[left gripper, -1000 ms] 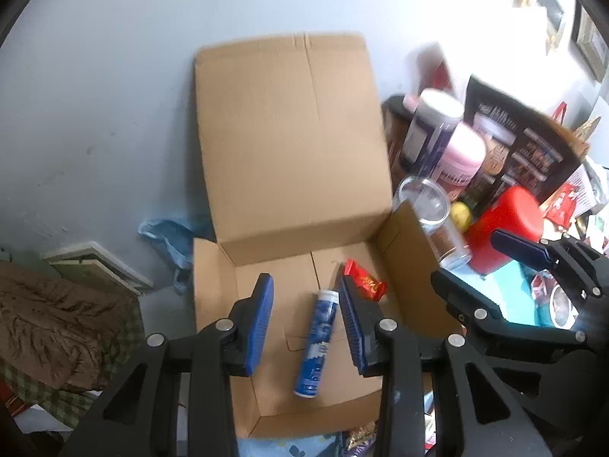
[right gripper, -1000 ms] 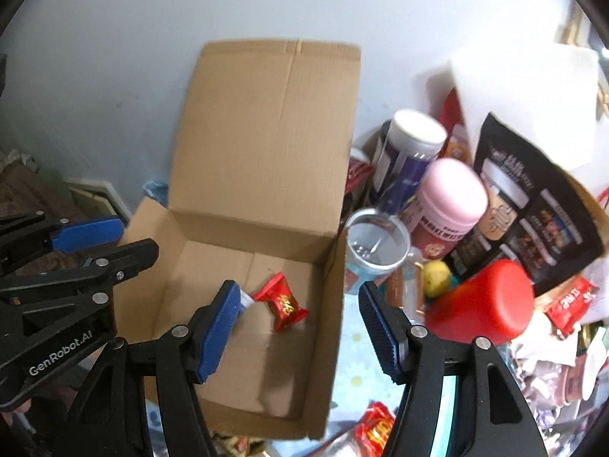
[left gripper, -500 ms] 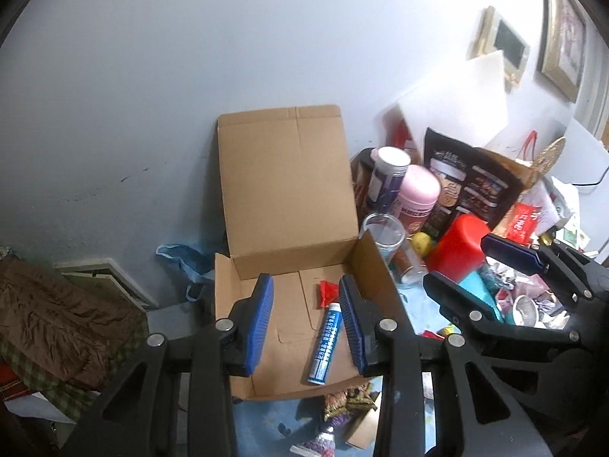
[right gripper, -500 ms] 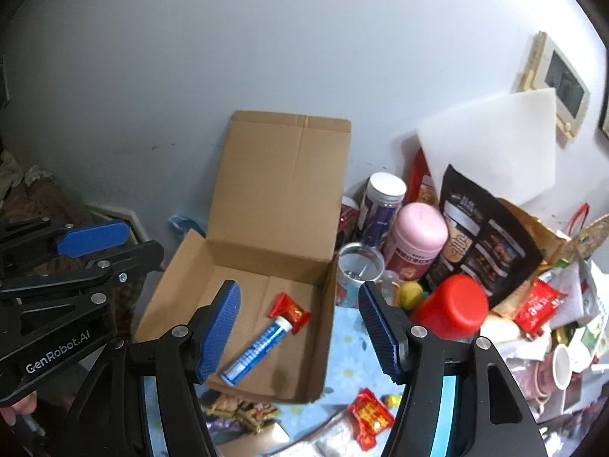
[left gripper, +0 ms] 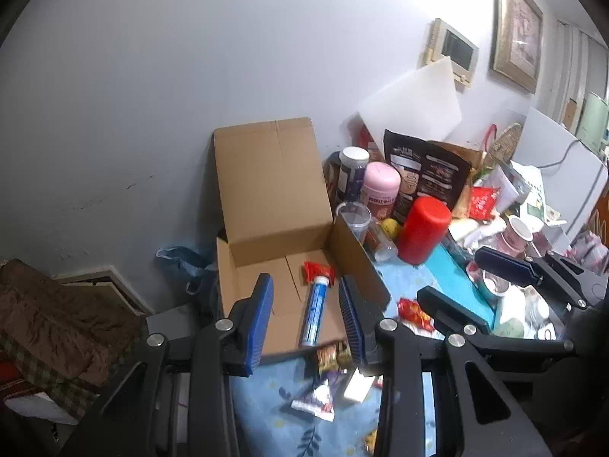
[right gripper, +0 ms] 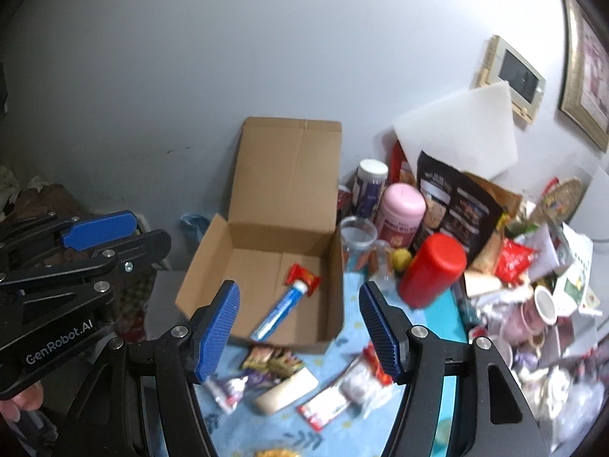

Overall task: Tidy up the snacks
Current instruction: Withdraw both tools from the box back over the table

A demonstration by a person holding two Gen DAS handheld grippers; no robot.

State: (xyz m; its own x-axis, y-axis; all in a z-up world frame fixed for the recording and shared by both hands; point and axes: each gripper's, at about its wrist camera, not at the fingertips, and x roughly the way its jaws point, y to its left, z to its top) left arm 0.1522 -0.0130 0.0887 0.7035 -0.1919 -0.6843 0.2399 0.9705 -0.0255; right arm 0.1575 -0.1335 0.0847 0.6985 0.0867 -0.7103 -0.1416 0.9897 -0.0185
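I see the open brown cardboard box [right gripper: 266, 266] on the counter [right gripper: 354, 335], holding a blue-and-white tube [right gripper: 279, 310] touching a red wrapped candy [right gripper: 302, 278]. My right gripper [right gripper: 298, 329] and left gripper [left gripper: 306, 321] both hover empty, fingers apart, the left narrower.

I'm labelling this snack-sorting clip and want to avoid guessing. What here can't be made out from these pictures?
- Loose snack packets before the cardboard box: motion-blurred in both views, print unreadable.
- Blue tube in the box: label too small to read.
- Red wrapper: partly covered by the tube's cap.
- Right-edge clutter: blurred and overlapping.
- Packets at the bottom edge, right wrist view: cut off.
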